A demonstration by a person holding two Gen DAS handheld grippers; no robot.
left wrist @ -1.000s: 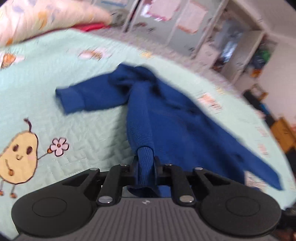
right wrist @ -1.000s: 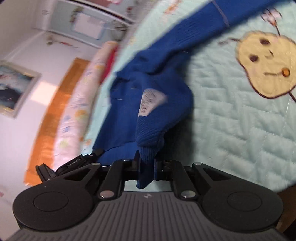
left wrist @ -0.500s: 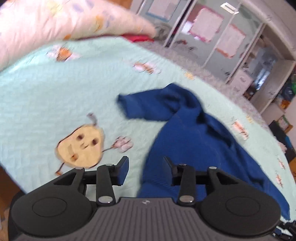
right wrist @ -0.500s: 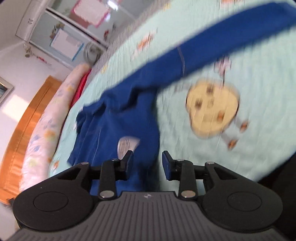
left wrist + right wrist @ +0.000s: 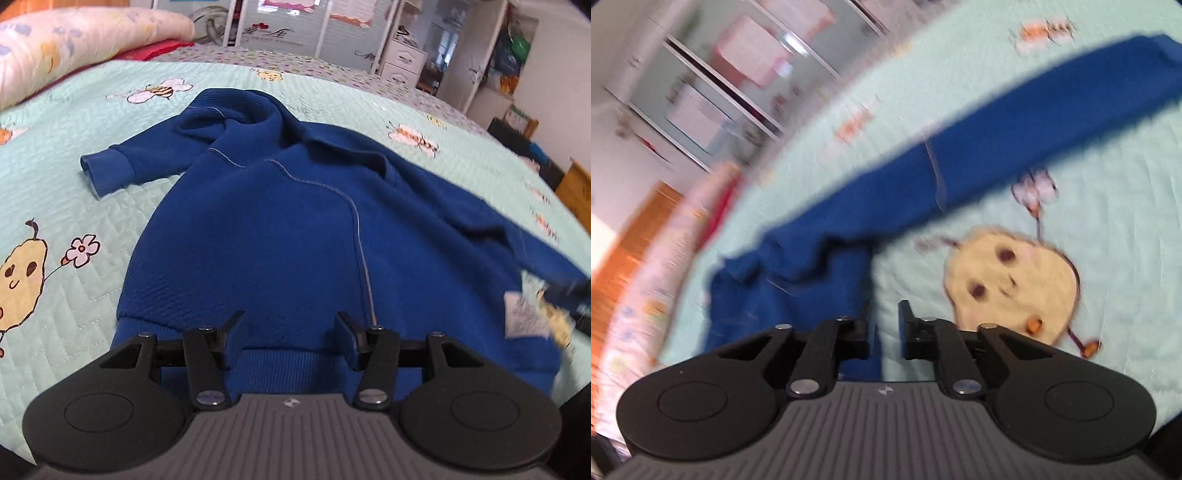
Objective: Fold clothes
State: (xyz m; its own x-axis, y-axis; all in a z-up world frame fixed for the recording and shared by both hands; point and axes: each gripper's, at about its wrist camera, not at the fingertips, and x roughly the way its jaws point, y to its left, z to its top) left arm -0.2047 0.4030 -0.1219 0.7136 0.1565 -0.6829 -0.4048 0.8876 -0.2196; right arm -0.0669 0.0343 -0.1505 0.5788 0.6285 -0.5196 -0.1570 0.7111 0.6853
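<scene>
blue sweater lies spread on the quilt; both grippers' fingers released, gripping nothing.

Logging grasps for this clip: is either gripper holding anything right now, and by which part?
Nothing is held. The left gripper is open over the hem of the blue sweater; the right gripper is open too, with nothing between its fingers.

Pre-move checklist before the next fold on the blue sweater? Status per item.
1. Left gripper open, nothing held: ok.
2. Right gripper open, nothing held: ok.
3. Blue sweater body flat on the quilt: ok.
4. Sleeve with cuff spread outward, unfolded: ok.
5. Neck area smooth: not ok, bunched.
6. Other sleeve's cuff position: cannot tell, right view blurred.
</scene>
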